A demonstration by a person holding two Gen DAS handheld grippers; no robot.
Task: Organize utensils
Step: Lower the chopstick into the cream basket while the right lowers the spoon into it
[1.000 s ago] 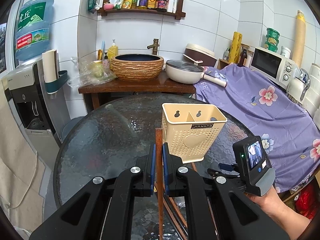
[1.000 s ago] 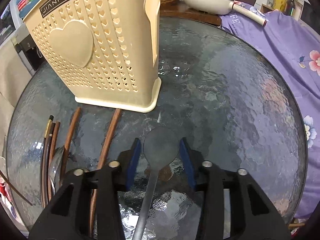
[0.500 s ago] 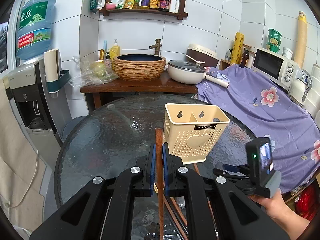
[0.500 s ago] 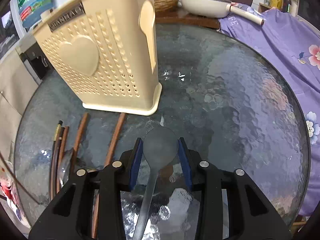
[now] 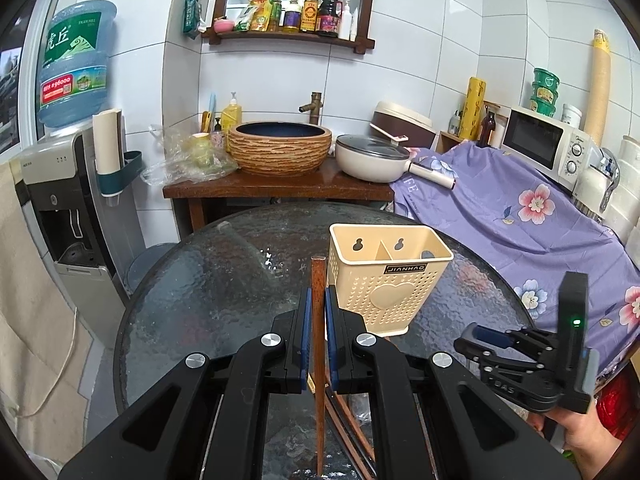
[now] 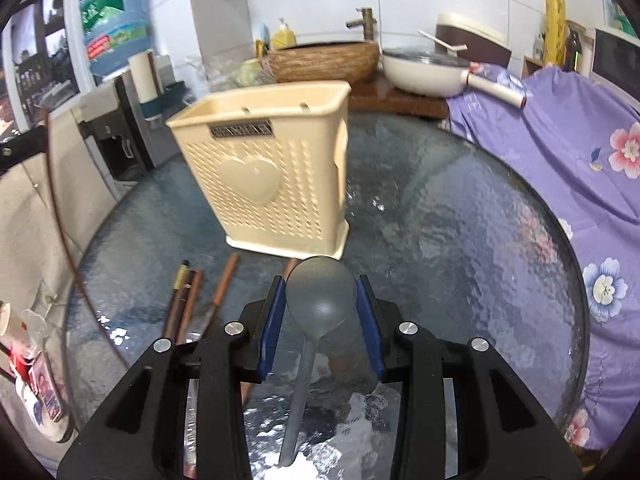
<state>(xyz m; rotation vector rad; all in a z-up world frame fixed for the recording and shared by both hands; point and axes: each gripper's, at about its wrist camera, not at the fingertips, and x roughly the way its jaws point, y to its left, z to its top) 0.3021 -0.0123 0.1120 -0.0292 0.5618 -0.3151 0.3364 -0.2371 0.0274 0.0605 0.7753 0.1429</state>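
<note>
My left gripper point(image 5: 315, 316) clamps a chopstick point(image 5: 319, 360) upright, nearest the holder point(image 5: 390, 276) just right; my right gripper point(image 6: 321, 320) grips the spoon point(image 6: 320, 296) below its rim.

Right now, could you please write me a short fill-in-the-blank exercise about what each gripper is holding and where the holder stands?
1. The left gripper is shut on a brown ____.
2. The right gripper holds a grey ____ by its bowl.
3. The cream utensil holder bears a raised ____ shape on its front.
4. The holder stands on a round ____ table.

Missing words: chopstick; spoon; heart; glass
</note>
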